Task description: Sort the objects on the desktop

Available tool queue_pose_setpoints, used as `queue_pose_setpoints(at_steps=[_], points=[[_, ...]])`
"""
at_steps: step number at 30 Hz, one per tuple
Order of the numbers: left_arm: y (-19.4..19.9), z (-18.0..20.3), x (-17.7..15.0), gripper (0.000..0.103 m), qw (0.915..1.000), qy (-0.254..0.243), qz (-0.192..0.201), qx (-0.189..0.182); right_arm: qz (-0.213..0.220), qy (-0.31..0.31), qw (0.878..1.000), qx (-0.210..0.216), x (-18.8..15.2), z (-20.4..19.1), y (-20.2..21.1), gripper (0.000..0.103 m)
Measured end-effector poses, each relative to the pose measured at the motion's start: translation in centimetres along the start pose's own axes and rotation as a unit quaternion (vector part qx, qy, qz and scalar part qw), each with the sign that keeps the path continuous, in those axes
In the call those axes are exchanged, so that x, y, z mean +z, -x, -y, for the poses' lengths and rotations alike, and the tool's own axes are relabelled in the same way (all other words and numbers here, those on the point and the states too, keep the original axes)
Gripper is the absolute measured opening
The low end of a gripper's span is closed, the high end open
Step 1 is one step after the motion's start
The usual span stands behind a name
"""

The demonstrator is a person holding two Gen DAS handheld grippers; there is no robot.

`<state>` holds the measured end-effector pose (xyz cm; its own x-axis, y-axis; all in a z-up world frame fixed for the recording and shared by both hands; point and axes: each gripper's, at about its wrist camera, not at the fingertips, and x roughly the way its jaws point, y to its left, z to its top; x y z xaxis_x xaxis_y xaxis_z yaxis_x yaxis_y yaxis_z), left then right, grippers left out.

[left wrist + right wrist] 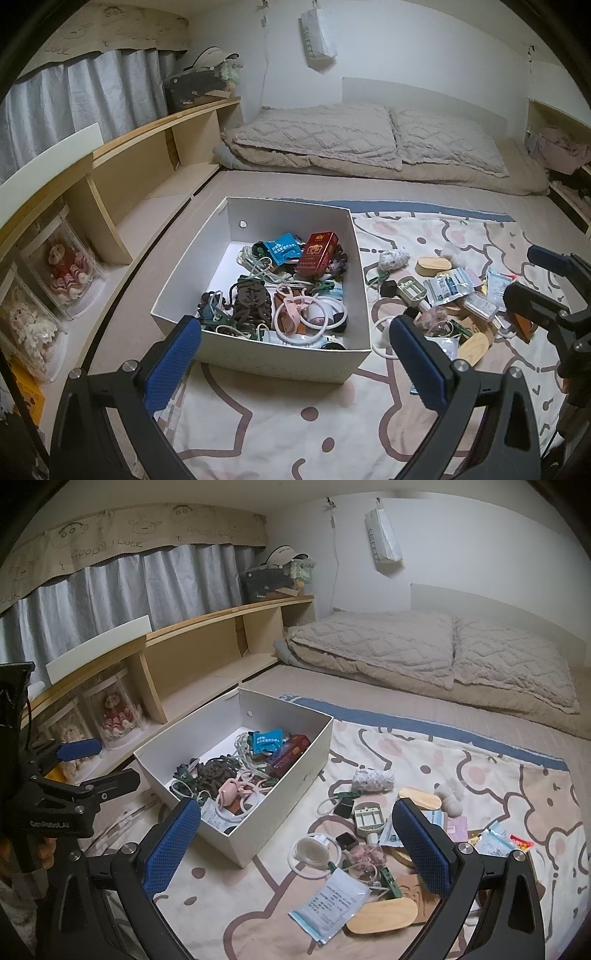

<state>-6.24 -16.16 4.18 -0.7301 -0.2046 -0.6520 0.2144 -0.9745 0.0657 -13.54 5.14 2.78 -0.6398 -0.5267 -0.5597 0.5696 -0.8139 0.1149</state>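
Both grippers hang above the patterned blanket (480, 760) on the bed, and both are empty. The left gripper (295, 354) has its blue pads spread wide over the near edge of the white box (258, 354). The right gripper (297, 840) is just as wide, nothing between its fingers, poised over the loose pile.

The box sits at about ten o'clock from the right gripper and is already well stocked: a red carton (317, 254), a blue sachet (282, 251), a dark knotted cord (251, 302) and pale plastic rings.

The heap still to sort lies from one to five o'clock: a flat white sachet (332, 897), a smooth oval wooden lid (382, 915), a roll of clear tape (312, 849) and a knitted grey pouch (371, 779).

My read: take the tape roll or the wooden lid first, since rigid shapes give the pads firm purchase. The sachet is thin and slick, so pinch it by one edge rather than pressing flat into the soft blanket. Come down square, close gently, and clear the cardboard wall before releasing.
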Motion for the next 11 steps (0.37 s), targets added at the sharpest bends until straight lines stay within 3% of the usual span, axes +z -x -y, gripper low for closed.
queue_pose_setpoints(at_steps=[11], points=[[0.05, 0.26, -0.07, 0.102, 1.0000, 0.000, -0.001, -0.009, -0.006, -0.001, 1.000, 0.000, -0.10, 0.22, -0.11, 0.103]])
